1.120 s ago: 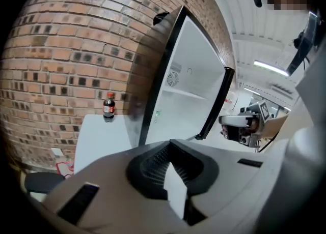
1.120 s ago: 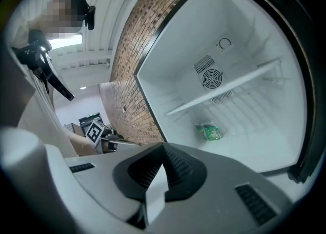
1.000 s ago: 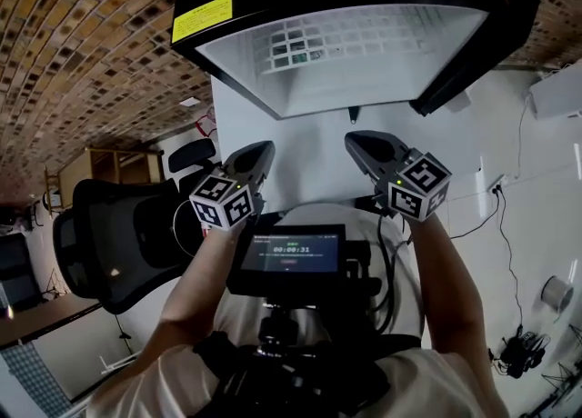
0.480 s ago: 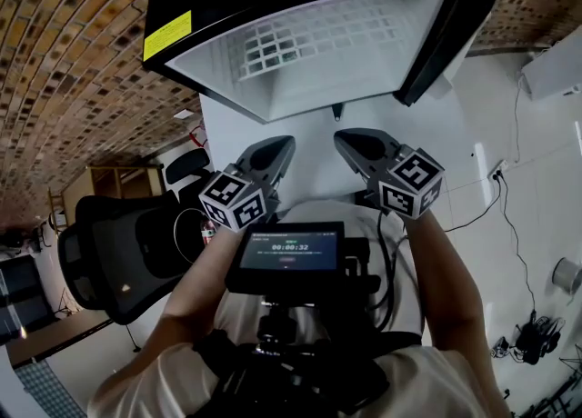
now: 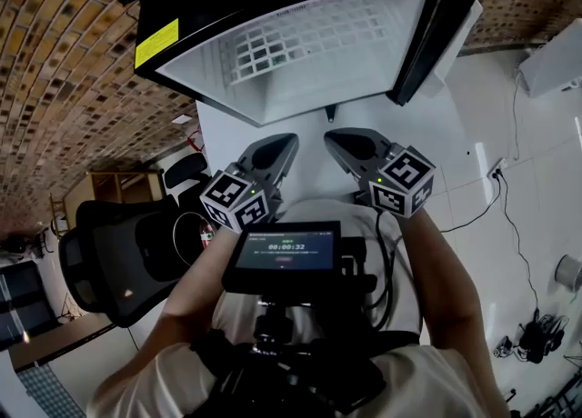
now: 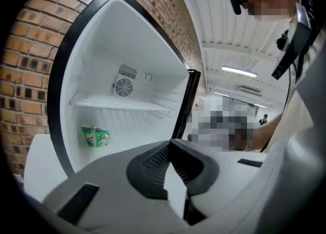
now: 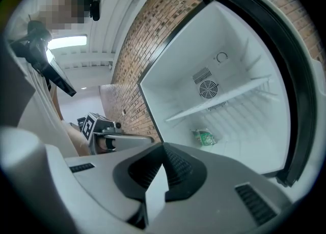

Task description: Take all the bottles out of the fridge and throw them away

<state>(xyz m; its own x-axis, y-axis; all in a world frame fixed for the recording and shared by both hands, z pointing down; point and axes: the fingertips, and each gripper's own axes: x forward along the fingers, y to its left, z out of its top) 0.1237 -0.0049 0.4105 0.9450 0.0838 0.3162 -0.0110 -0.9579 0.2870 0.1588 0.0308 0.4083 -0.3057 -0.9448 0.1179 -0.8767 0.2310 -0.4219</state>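
Inside the open fridge point(image 6: 127, 45), on its floor below the single shelf point(image 6: 122, 105), lay one small green-labelled bottle point(image 6: 94, 136), towards the left wall. It was the only bottle that either gripper view showed, and the head view did not reach it. It looked crumpled, and which way its long axis ran could not be told.

The left hand-held gripper point(image 6: 170, 149) had its jaws pressed together with nothing between them. The bottle lay beyond it, off to the left of the line it pointed along. The right hand-held gripper point(image 7: 163, 151) was likewise pressed together and empty, with the bottle point(image 7: 205, 137) ahead and only a little to the right of its line. By that reading the right one was better aimed, though neither stood clearly nearer.

From above, both hand-held grippers point(image 5: 282, 144) point(image 5: 341, 139) hung outside the fridge point(image 5: 273, 89), side by side, well apart from the bottle. Whichever reached in would need its jaws spread first.
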